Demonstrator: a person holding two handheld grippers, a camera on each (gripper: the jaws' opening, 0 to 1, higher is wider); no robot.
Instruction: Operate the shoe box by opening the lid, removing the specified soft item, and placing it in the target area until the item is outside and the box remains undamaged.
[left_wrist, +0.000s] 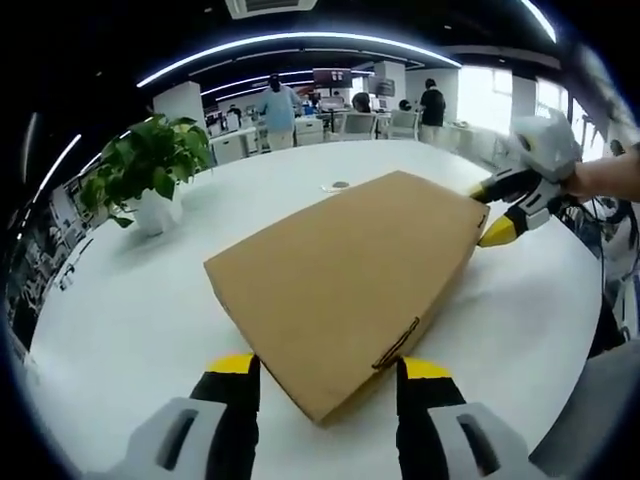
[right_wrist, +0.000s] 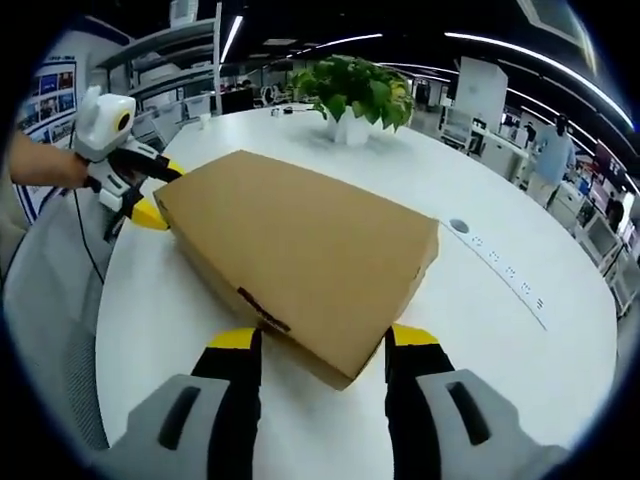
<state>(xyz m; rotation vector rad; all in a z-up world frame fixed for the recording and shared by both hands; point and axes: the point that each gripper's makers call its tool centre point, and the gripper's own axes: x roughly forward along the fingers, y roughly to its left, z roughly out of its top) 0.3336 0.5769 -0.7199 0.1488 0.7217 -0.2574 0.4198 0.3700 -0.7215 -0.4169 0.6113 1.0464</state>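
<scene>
Closed shoe box (left_wrist: 345, 275) lies on the white table (left_wrist: 130, 310), a corner between each gripper's wide fingers.

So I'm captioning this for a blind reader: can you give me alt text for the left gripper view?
A closed flat brown cardboard shoe box lies on a round white table, its near corner between the left gripper's open yellow-tipped black jaws. The right gripper sits at the box's far corner, and a leafy green potted plant stands behind.

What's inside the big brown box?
Nothing inside shows. The cardboard box lies shut on the white table, its lid covering whatever it holds. The left gripper and the right gripper each straddle a corner of it.
</scene>
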